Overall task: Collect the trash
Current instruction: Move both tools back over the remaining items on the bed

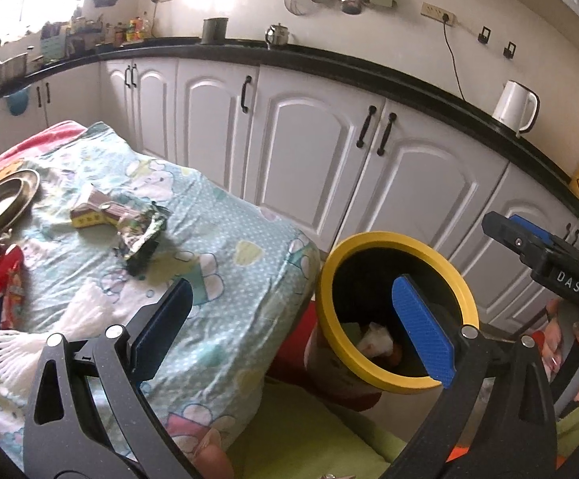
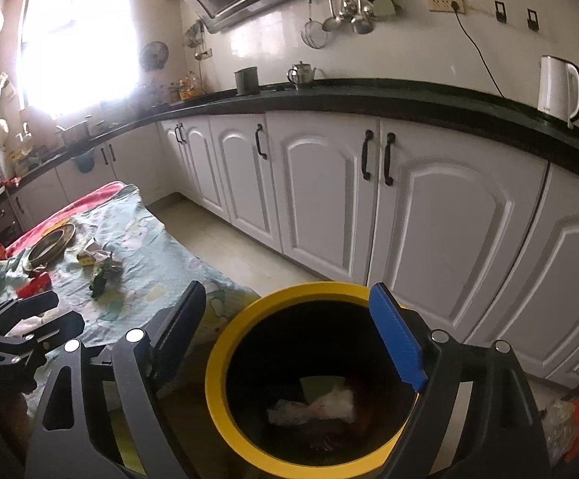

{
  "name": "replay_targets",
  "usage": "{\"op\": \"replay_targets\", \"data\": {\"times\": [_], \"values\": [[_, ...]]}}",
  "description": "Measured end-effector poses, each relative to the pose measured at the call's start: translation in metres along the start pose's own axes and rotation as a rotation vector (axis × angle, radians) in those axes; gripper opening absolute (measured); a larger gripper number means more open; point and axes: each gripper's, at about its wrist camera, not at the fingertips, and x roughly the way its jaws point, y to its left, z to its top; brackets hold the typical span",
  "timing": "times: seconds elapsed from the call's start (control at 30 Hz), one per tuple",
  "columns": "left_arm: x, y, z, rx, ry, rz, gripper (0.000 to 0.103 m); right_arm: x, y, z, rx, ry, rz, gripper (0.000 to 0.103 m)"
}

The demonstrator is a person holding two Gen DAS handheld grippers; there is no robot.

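Note:
A yellow-rimmed black trash bin (image 1: 455, 275) (image 2: 213, 383) stands beside the table and holds crumpled white paper (image 2: 329, 401) and other scraps. My right gripper (image 2: 289, 343) is open and empty right above the bin's mouth; it also shows in the left wrist view (image 1: 529, 239). My left gripper (image 1: 293, 327) is open and empty over the table's corner, next to the bin; it also shows in the right wrist view (image 2: 30, 319). On the table lie a crumpled green wrapper (image 1: 141, 235) (image 2: 104, 275), a small brown-yellow carton (image 1: 94, 211) and a red wrapper (image 1: 2, 283) (image 2: 34, 283).
The table has a pale blue patterned cloth (image 1: 225, 263). A metal dish (image 1: 0, 207) sits at its far left. White cabinets (image 2: 429, 215) under a black counter (image 2: 409, 99) run behind. A white kettle (image 1: 515, 105) stands on the counter. Floor shows between table and cabinets.

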Motion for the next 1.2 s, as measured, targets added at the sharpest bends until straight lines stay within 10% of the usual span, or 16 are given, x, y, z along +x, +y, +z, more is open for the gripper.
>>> {"op": "replay_targets", "data": {"times": [1.2], "values": [[-0.081, 0.112, 0.006, -0.143, -0.200, 0.258, 0.092, -0.003, 0.162, -0.006, -0.230, 0.038, 0.265, 0.086]]}}
